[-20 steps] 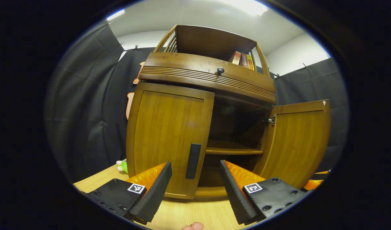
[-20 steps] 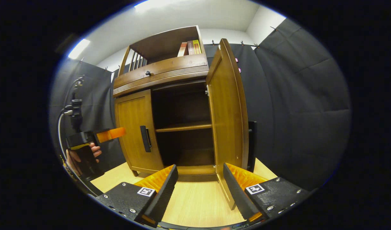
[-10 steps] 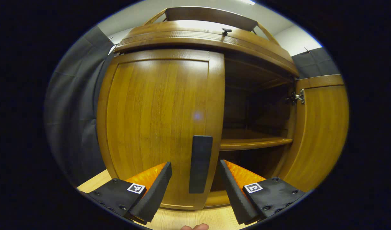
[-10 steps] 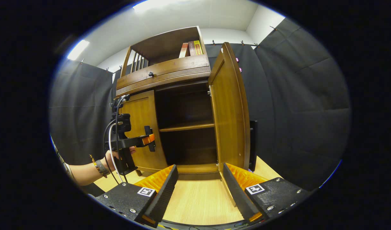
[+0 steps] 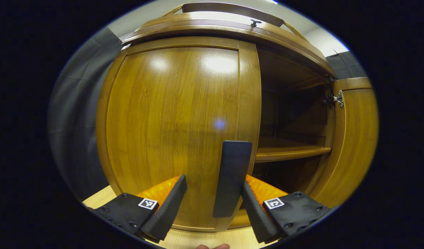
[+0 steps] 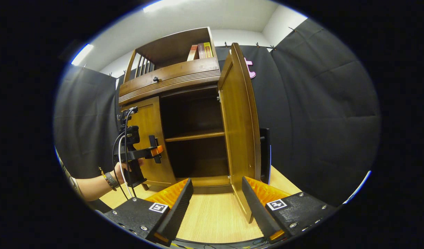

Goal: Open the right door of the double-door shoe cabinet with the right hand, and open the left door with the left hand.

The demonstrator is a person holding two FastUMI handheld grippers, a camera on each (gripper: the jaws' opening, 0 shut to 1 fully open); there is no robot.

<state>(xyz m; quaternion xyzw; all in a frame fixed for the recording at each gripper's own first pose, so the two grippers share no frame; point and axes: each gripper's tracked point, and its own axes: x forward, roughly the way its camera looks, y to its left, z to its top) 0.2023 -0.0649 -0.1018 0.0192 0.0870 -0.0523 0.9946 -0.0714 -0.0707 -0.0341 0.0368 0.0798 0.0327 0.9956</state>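
The left gripper (image 5: 212,204), fingers spread wide, straddles the closed brown wooden left door's (image 5: 177,124) black bar handle (image 5: 232,178); it should close squarely before pulling. The right gripper (image 6: 217,207) gapes empty.

Inspector A: Lighting overhead; a ceiling strip (image 6: 81,54) burns bright. Glare noted?

Inspector B: Two hot patches on the left door (image 5: 177,114), plus a faint bluish flare spot. Cabinet interior (image 6: 194,138) lies in deep shadow.

Inspector A: Sharpness?

Inspector B: Both views sharp. Strong fisheye bowing at the edges; the door panel bulges.
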